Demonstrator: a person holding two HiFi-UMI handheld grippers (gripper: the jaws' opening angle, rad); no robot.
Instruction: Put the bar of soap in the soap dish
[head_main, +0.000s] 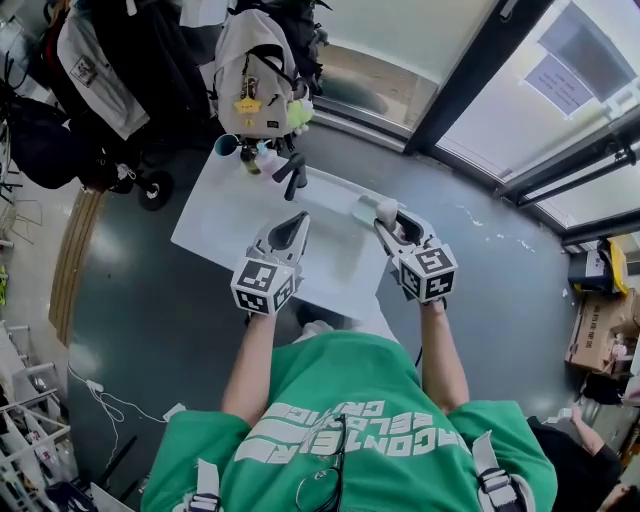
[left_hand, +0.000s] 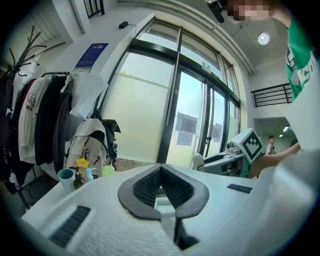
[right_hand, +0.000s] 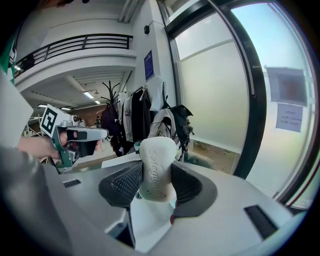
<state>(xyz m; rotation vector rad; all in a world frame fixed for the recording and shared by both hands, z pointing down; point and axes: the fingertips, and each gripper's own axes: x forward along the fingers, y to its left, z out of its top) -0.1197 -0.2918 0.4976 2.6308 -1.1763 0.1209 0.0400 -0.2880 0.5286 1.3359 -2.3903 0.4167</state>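
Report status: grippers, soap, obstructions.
Left gripper shut, empty. Right gripper shut on soap, beside dish, not in. Cup at table's far corner, out of the way.

Place: a workplace hall, office or lab | Signs: tall glass doors, coat rack hung with jackets, backpack, white table on grey floor, cardboard boxes, railed upper gallery
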